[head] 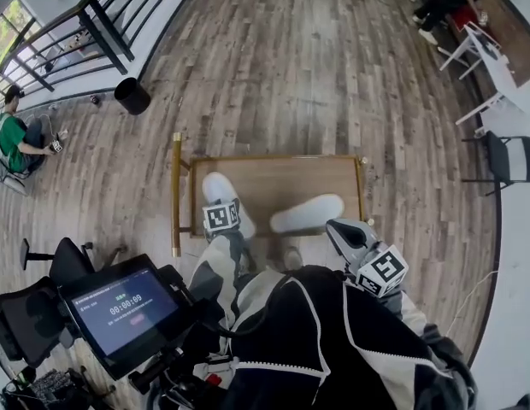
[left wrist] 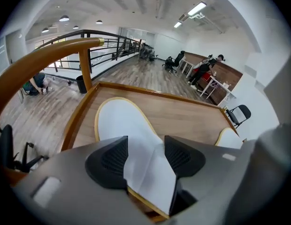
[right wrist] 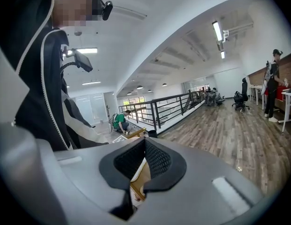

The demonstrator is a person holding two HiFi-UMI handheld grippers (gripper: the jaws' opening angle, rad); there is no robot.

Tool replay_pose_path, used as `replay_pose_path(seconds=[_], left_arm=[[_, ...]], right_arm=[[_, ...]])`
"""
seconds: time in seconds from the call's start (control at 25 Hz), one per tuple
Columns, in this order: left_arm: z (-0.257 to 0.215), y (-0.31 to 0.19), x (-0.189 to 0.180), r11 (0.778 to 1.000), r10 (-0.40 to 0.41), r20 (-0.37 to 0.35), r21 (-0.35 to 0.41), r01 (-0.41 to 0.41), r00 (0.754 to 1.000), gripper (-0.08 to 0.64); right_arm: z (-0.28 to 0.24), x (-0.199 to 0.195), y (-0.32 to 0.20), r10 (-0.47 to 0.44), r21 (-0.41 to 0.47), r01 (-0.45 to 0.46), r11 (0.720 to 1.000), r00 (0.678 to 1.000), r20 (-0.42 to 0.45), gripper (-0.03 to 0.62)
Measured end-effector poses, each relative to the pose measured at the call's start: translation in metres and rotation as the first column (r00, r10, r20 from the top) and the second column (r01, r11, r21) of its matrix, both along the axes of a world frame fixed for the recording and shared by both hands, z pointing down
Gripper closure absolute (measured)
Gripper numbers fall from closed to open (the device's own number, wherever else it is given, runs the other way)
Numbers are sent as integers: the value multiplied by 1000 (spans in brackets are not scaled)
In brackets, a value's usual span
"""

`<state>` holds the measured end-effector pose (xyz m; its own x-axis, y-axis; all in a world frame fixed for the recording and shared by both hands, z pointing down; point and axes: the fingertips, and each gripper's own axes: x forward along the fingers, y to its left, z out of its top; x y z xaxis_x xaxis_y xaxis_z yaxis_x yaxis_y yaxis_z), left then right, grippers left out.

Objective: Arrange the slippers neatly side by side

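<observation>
Loosely straddling the near end of the left slipper (left wrist: 119, 125) with the left hand-held gripper (left wrist: 145, 148), jaws spread wide. Lying on the wooden surface (head: 282, 173), apart from the second slipper (head: 306, 213) angled to its right. Shut tight and empty at near right: right hand-held gripper (right wrist: 144, 153).

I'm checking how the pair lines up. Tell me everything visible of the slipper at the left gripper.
This slipper is white and soft-looking, with a thin tan edge round its sole. It lies flat on the wooden table, near its left side, running lengthwise away from the person, apart from the other slipper. Its upper band sits between the open jaws of the left gripper; the pads do not seem to press it.
</observation>
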<state>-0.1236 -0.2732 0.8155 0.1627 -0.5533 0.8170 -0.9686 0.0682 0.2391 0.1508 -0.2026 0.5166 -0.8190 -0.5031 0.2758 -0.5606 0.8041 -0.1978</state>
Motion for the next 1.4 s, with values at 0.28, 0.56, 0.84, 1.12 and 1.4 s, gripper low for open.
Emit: replay_pose_path(seconds=[0.28,0.56,0.84,1.12,1.4], left_arm=[[4,-9,6,996,87,49,-7,-87,995,474],[-20,-4,14,992,101,40,74,-104,994,523],[-57,4,22,973,144,59,174,-153,988,525],[-159,17,53,848,277,114,438,-299,954,526],[-243,54,84,709,335,97,629,-319,937,526]], right_arm=[[4,10,2,38,-8,-38,999,999,-11,588],[0,-2,4,-2,-1,2,1000,1000,-1,588],[2,-32,-4,-100,15,100,995,995,22,588],[-2,-64,-8,-174,24,173,985,984,44,588],[1,-79,-18,-225,26,223,974,973,60,588]])
